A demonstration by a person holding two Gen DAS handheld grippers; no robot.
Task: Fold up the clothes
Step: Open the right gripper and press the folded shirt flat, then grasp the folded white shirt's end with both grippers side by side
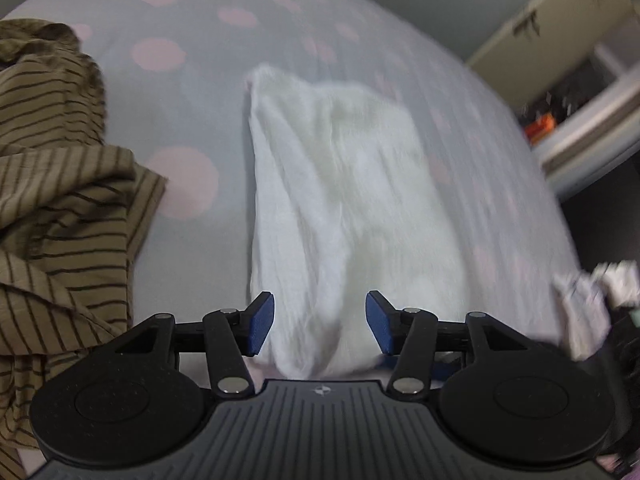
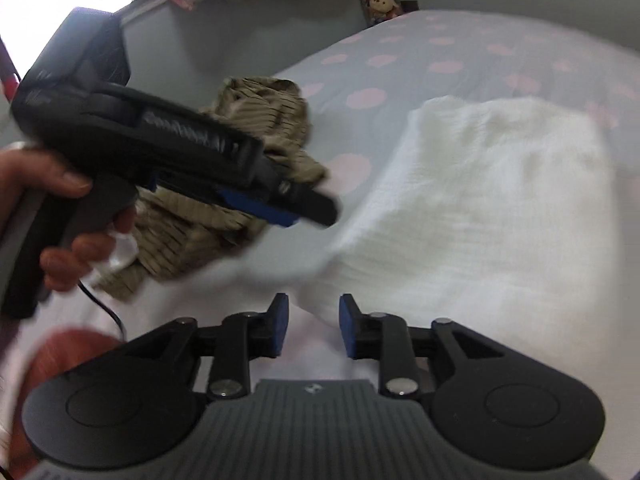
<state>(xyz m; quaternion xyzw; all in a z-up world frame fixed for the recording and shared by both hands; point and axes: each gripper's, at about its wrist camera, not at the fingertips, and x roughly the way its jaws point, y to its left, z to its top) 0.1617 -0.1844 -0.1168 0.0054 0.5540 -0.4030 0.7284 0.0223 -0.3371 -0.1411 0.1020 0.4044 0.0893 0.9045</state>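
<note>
- Left wrist view: striped brown shirt (image 1: 56, 208) crumpled at the left on the bed (image 1: 192, 80), whose sheet is pale with pink dots.
- White cloth (image 1: 340, 208) folded at centre, apart from the shirt.
- Left gripper (image 1: 320, 326) gapes wide over the cloth's near end, holding nothing.
- Right wrist view: left hand (image 2: 60, 216) grasps its handle.
- Right gripper (image 2: 313, 326) spread apart, empty, at the cloth's near edge.
</note>
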